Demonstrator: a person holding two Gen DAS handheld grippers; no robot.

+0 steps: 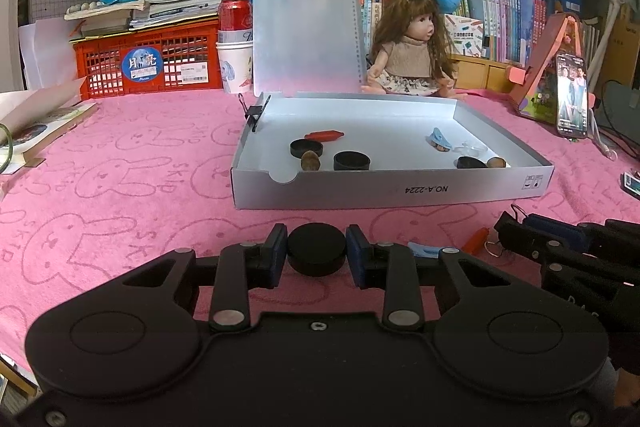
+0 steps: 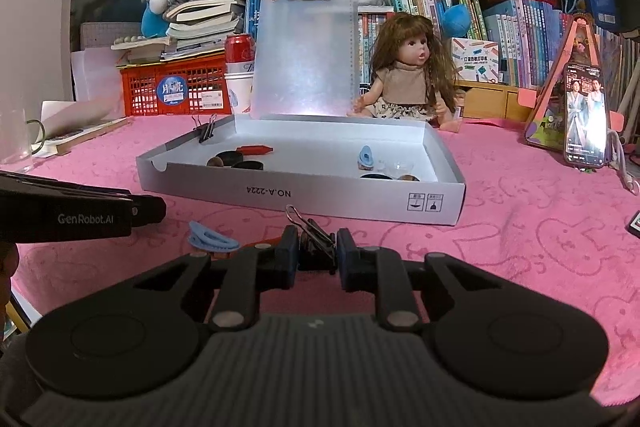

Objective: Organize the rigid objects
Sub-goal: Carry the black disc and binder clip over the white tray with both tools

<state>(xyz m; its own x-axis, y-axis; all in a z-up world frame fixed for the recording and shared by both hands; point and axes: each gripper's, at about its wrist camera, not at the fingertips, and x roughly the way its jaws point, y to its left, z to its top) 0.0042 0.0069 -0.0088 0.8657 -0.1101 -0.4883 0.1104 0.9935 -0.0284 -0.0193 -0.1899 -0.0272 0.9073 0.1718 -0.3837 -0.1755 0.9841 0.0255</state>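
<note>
My left gripper [image 1: 317, 253] is shut on a round black cap [image 1: 317, 247] that rests on the pink cloth in front of the grey box [image 1: 400, 189]. My right gripper [image 2: 318, 253] is shut on a black binder clip [image 2: 316, 237], its wire handles sticking up to the left. A blue clip [image 2: 212, 237] and a red piece [image 2: 268, 242] lie just left of the right gripper. Inside the box are black caps [image 1: 351, 161], a red pen-like piece [image 1: 324, 135], a nut [image 1: 310, 160], a blue clip [image 1: 440, 138] and a clear piece [image 1: 470, 148]. Another binder clip [image 1: 254, 111] grips the box's left wall.
A clipboard [image 1: 308, 27] stands behind the box, with a doll [image 1: 408, 55] to its right. A phone [image 1: 572, 95] leans at the far right. A red crate [image 1: 148, 63], a can, a cup and book stacks line the back. A glass [image 2: 16, 143] and books sit at the left.
</note>
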